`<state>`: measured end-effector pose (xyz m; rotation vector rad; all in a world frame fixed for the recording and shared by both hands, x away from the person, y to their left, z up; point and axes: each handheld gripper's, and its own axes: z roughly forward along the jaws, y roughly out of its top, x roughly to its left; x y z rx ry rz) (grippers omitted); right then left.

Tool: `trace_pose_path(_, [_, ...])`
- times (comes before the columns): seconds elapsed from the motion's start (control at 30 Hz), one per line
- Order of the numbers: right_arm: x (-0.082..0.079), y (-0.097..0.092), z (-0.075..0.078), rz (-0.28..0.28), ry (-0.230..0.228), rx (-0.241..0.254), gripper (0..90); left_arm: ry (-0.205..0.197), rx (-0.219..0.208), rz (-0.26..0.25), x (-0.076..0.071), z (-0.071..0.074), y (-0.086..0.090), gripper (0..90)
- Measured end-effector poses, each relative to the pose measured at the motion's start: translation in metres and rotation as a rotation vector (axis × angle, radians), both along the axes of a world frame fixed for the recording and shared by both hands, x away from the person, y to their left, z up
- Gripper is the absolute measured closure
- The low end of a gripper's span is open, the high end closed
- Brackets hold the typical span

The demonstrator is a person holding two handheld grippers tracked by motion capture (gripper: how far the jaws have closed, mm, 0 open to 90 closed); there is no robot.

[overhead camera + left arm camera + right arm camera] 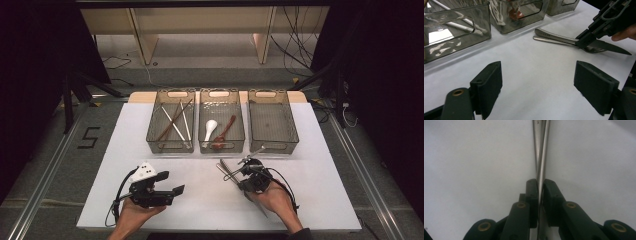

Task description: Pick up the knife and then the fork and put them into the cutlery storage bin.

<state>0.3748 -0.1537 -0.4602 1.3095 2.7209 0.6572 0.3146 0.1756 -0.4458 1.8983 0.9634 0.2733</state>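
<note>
Step in hand: we judge the right gripper [239, 173] is taking hold of a knife [584, 42] lying on the white bench [200, 200], in front of the three clear bins.
Right gripper state: its jaws are pressed nearly together on thin metal; in the right gripper view the pads pinch a slim steel shaft [541, 170] that runs straight away from the camera.
What is pinched: we take it for the knife, but a fork [554, 41] lies touching it and the two handles overlap, so we cannot tell whether one piece or both sit between the pads.
Where the knife lies: handle toward the bins, blade toward the person; the gripper bites it about mid-length, where handle meets blade.
Left gripper state: the left gripper [172, 190] is wide open and holds nothing, resting low over bare bench, well apart from the cutlery.
Bins: left bin [170, 122] holds chopsticks, middle bin [221, 122] holds a white spoon and a brown one, right bin [272, 120] looks bare.
Doing it well: we would lift slowly and level, checking that the fork does not ride up with the knife; if it does, set down and re-grip nearer the handle end.
Risk: smooth steel may slide or pivot in a mid-length pinch, so keep the wrist steady.
</note>
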Motion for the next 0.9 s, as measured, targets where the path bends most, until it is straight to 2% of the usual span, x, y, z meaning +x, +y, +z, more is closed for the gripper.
trace_pose_path(0.4, [0.000, -0.009, 0.006, 0.025, -0.007, -0.002, 83.7, -0.001, 0.001, 0.001, 0.000, 0.000, 0.000, 22.8])
trace_pose_path(0.67, [0.001, -0.014, 0.010, 0.029, -0.019, 0.024, 83.8, 0.000, 0.001, 0.003, 0.000, 0.000, 0.001, 22.9])
trace_pose_path(0.9, [0.000, -0.017, 0.012, 0.022, -0.027, 0.026, 83.8, 0.000, 0.003, 0.002, 0.000, 0.000, 0.000, 23.0])
